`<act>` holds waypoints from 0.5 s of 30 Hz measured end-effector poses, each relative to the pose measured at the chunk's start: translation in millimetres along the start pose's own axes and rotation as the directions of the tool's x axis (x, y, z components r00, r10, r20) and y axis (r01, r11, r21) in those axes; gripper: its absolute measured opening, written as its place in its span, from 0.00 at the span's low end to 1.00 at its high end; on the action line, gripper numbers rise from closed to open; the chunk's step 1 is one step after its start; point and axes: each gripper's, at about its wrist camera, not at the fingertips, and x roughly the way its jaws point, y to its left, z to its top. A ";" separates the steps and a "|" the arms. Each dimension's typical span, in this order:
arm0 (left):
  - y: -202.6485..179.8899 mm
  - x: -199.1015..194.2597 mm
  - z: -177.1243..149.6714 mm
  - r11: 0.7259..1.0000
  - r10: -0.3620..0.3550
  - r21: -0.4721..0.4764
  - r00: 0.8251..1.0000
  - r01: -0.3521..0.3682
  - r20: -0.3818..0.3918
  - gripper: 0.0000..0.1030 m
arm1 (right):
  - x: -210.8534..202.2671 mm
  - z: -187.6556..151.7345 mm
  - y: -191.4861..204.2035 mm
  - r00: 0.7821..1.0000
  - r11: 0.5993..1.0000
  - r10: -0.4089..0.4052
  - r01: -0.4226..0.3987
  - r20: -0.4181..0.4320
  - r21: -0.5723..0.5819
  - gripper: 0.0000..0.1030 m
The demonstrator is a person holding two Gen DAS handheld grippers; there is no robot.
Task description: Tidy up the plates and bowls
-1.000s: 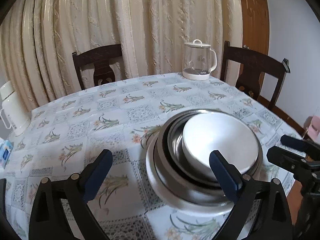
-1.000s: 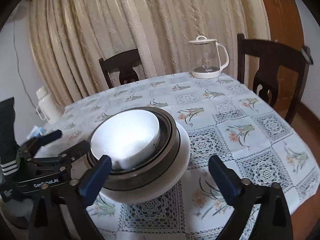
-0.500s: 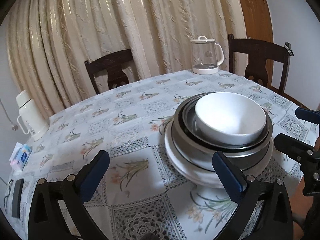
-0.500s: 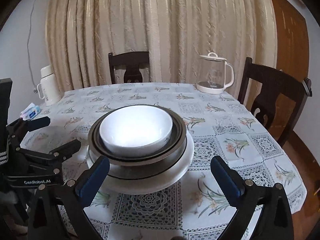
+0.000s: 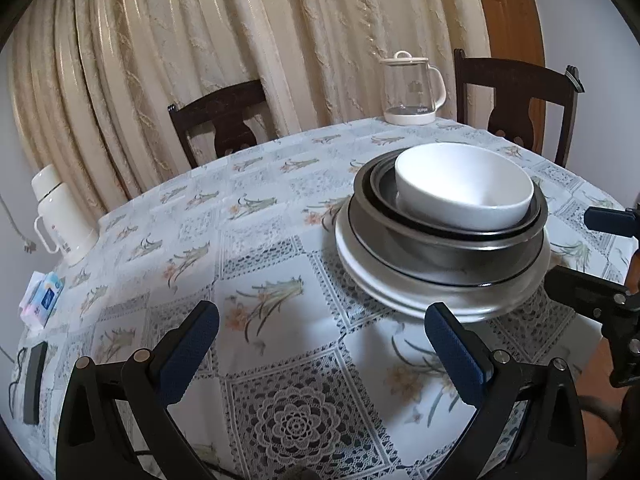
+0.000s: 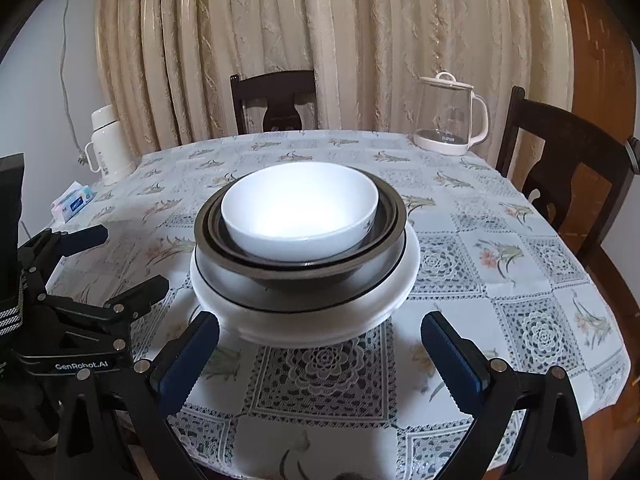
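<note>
Thermos flask [image 6: 107, 144]: white, upright, far left of the stack, at the tabletop's edge near the curtain.
Tissue pack [image 6: 74, 201]: lies flat, just in front of the flask, left of the stack.
Left tongs [image 5: 322, 342]: spread wide, blue pads well apart, nothing between them; low over the tabletop, left of and in front of the stack.
Tabletop [image 6: 500, 280]: round, covered with a flowered lace-pattern cloth.
White plate [image 6: 304, 320]: bottom of the stack, flat on the tabletop near its front edge.
Dark bowls [image 6: 304, 270]: nested on the white plate, two rims showing.
White bowl [image 6: 300, 208]: upright inside the dark bowls, top of the stack.
Right tongs [image 6: 320, 346]: gaping wide, holding nothing; in front of the stack, pads to either side of the plate's near rim, not touching it.
Glass kettle [image 6: 450, 114]: lidded, on a white base, behind and right of the stack.
Chairs [image 6: 276, 100]: dark wood, behind the stack.
</note>
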 end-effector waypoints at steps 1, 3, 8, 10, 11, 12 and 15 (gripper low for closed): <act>-0.6 0.1 -0.7 1.000 -0.001 -0.001 1.000 0.001 -0.001 1.00 | 0.6 -0.7 0.9 1.000 1.000 -0.002 0.002 -0.002 -0.001 1.00; -2.1 -0.1 -2.3 1.000 -0.004 0.002 1.000 0.004 -0.004 1.00 | 1.0 -2.6 1.7 1.000 1.000 -0.010 0.010 -0.004 -0.001 1.00; -5.2 1.2 -4.3 1.000 -0.013 0.013 1.000 0.013 -0.010 1.00 | 0.7 -3.0 1.8 1.000 1.000 -0.019 0.019 -0.004 0.003 1.00; -5.7 1.9 -4.1 1.000 -0.014 0.013 1.000 0.014 -0.012 1.00 | 0.5 -3.3 2.2 1.000 1.000 -0.021 0.021 -0.004 0.002 1.00; -6.1 2.3 -4.2 1.000 -0.014 0.013 1.000 0.014 -0.013 1.00 | 0.7 -3.4 2.6 1.000 1.000 -0.022 0.022 -0.004 0.002 1.00; -6.0 1.7 -3.9 1.000 -0.013 0.013 1.000 0.013 -0.011 1.00 | 0.8 -3.3 2.6 1.000 1.000 -0.021 0.021 -0.004 0.002 1.00; -6.0 1.6 -3.6 1.000 -0.013 0.013 1.000 0.013 -0.012 1.00 | 1.8 -3.6 2.5 1.000 1.000 -0.021 0.021 -0.009 0.001 1.00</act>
